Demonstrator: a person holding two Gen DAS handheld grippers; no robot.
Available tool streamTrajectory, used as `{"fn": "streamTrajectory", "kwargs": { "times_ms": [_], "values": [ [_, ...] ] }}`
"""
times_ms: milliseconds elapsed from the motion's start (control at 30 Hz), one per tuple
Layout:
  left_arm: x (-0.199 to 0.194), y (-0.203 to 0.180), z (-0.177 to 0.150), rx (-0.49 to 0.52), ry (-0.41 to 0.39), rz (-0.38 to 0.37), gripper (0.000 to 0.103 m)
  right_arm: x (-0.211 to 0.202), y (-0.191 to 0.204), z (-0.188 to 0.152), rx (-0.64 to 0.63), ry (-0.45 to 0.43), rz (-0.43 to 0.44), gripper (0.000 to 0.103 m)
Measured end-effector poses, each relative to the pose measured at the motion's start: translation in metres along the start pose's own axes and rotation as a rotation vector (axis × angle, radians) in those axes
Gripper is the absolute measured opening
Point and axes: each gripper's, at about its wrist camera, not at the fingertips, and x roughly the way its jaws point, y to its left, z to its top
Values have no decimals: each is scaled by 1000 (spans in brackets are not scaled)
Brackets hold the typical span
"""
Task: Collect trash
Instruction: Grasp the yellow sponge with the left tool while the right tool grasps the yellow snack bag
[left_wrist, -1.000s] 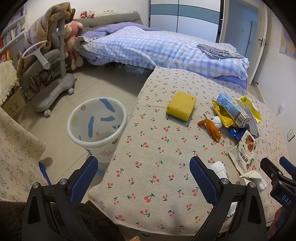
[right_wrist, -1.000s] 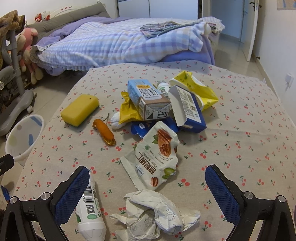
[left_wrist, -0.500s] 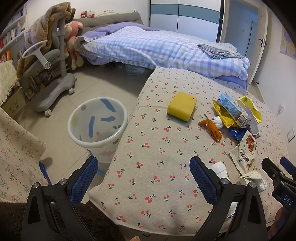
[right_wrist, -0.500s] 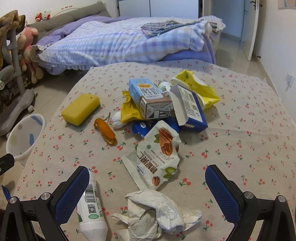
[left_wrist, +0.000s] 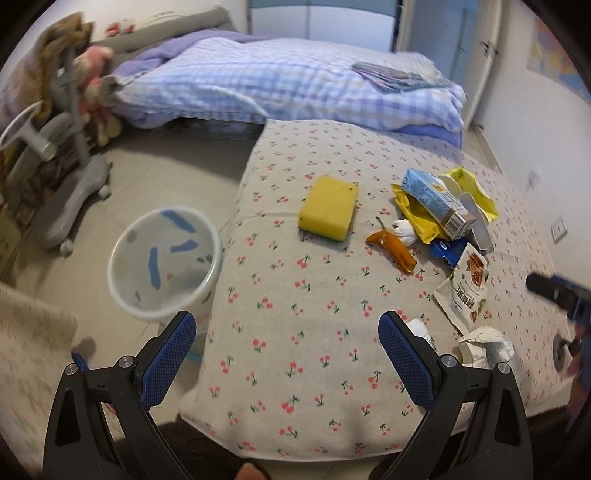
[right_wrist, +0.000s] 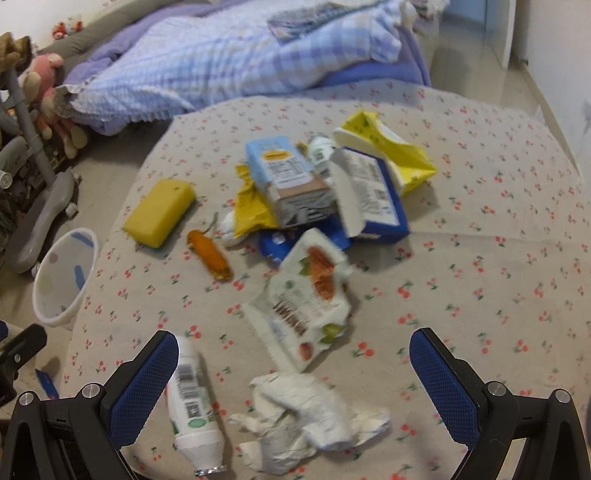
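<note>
Trash lies on a cherry-print tablecloth (right_wrist: 480, 229): a crumpled white paper (right_wrist: 310, 417), a white bottle (right_wrist: 190, 402) on its side, a nut snack bag (right_wrist: 310, 295), a light-blue carton (right_wrist: 288, 181), a blue-and-white box (right_wrist: 373, 195), yellow wrappers (right_wrist: 391, 155), an orange wrapper (right_wrist: 210, 254). My right gripper (right_wrist: 291, 384) is open, just above the crumpled paper and bottle. My left gripper (left_wrist: 288, 358) is open and empty over the table's near left corner. A white bin (left_wrist: 162, 266) stands on the floor left of the table.
A yellow sponge (left_wrist: 328, 206) lies mid-table. A bed with a checked quilt (left_wrist: 295, 81) stands behind the table. A grey chair (left_wrist: 62, 155) with stuffed toys is at the far left. Tiled floor surrounds the bin.
Both grippers have moved forward over the table and both views are blurred by motion. The right gripper has come closer to the crumpled paper and bottle. Both stay open.
</note>
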Motion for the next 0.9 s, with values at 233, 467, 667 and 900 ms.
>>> {"fn": "streamTrajectory", "kwargs": {
  "times_ms": [233, 467, 667, 900],
  "values": [
    [29, -10, 53, 95, 105, -16, 100, 11, -41, 60, 63, 62, -18, 103],
    [85, -14, 83, 24, 148, -135, 100, 36, -84, 87, 151, 60, -37, 103],
    [137, -7, 106, -73, 226, -199, 92, 86, -114, 105, 253, 141, 25, 99],
    [170, -15, 123, -58, 236, -177, 81, 123, -127, 120, 337, 168, 85, 84]
  ]
}}
